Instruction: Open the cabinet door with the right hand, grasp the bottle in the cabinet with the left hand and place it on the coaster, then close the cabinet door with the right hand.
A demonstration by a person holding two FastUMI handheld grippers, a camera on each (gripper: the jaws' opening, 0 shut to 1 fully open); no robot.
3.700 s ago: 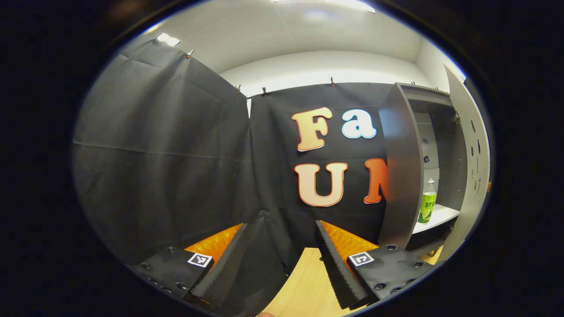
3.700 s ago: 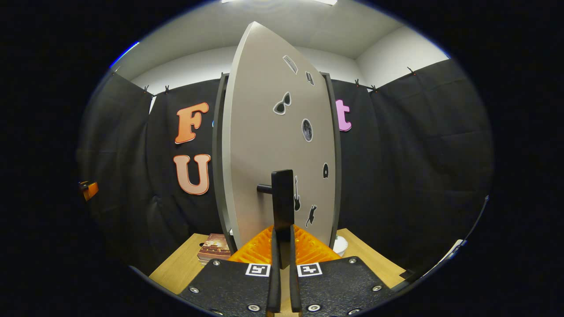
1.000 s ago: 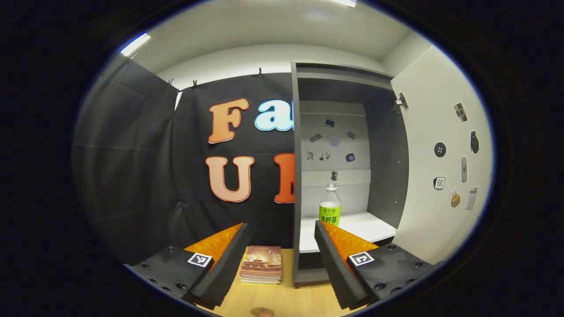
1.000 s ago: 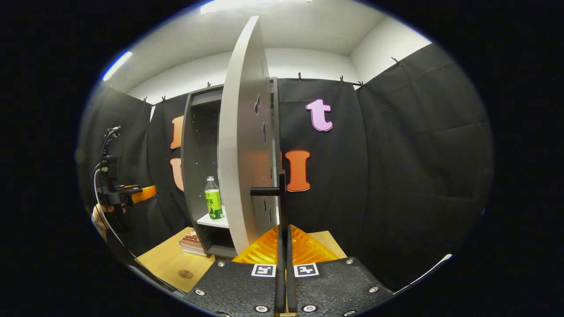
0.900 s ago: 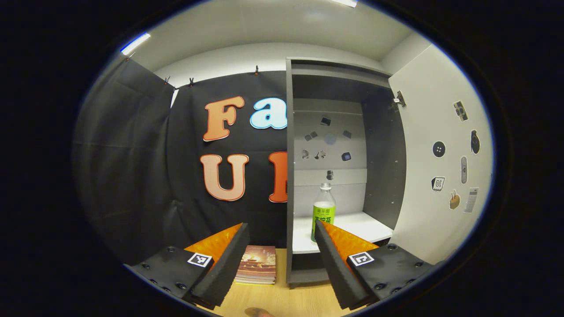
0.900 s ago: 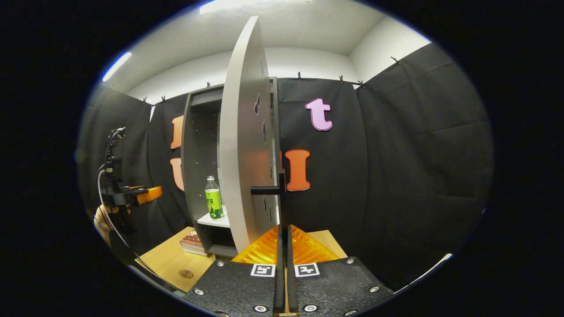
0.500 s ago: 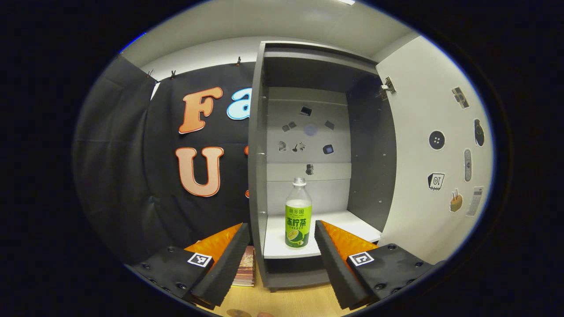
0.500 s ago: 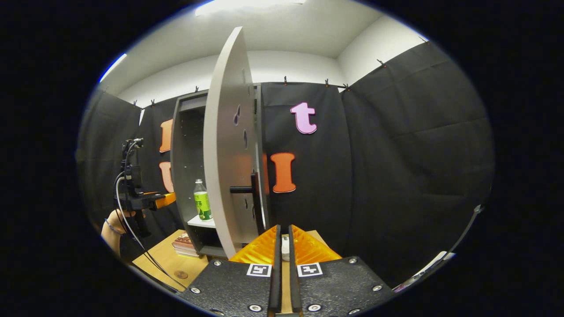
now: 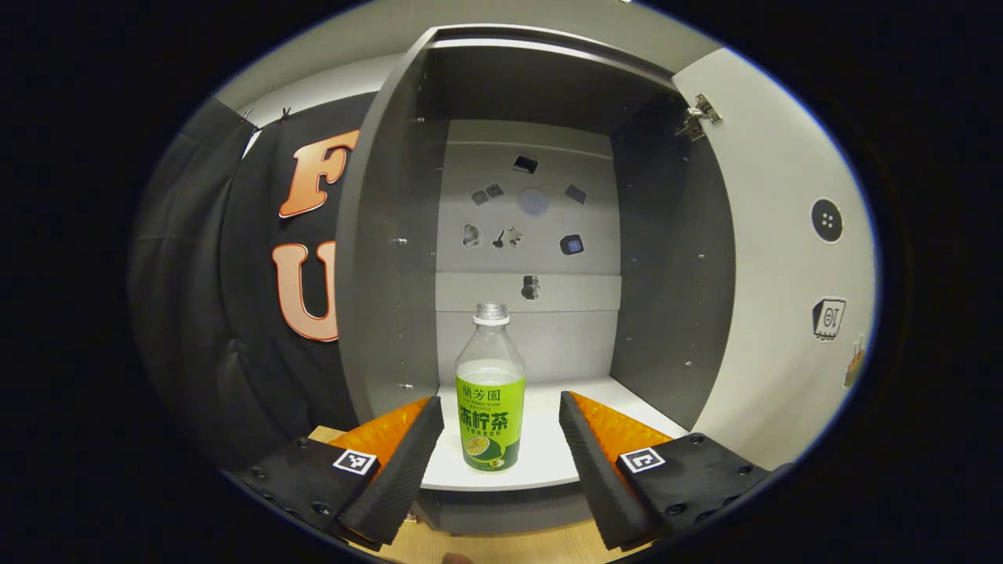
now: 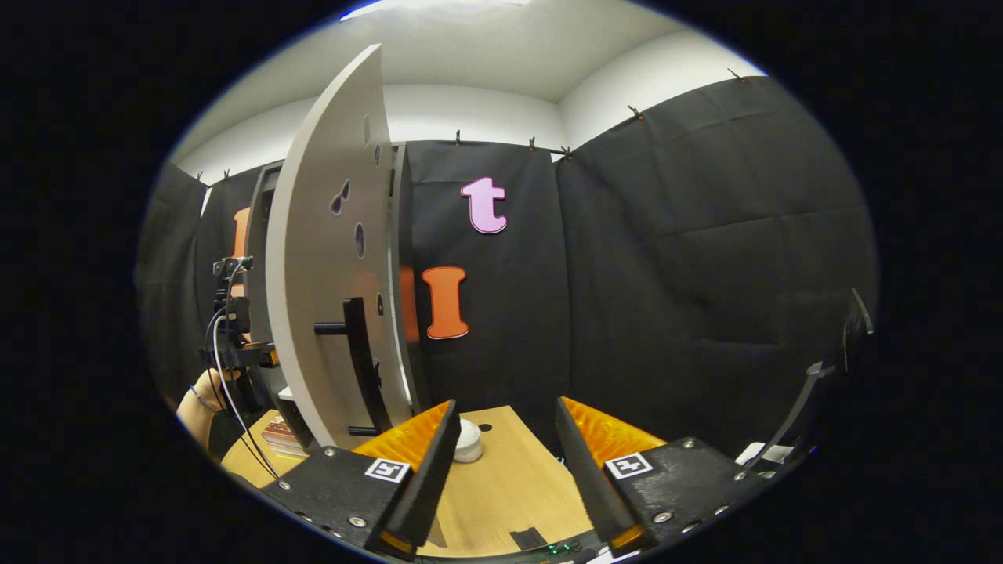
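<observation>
Left tongs (image 9: 500,446) gape around bottle (image 9: 490,399), label partly unreadable.

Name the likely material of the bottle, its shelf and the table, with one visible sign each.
Bottle: clear plastic, probably; see-through above a glossy label.
Shelf: smooth white laminated board, it seems.
Table: light wood or wood-look laminate; faint grain shows.

From my left gripper view, the bottle (image 9: 490,399) stands upright on the cabinet (image 9: 392,258) shelf (image 9: 548,462), near its front edge, between my left gripper's (image 9: 497,454) spread jaws and beyond their tips. The cabinet door (image 9: 783,258) hangs open to the right. In my right gripper view, the door's handle (image 10: 356,360) lies left of the right gripper (image 10: 501,462), and a small round object (image 10: 468,441) sits on the surface (image 10: 509,486) ahead.
</observation>
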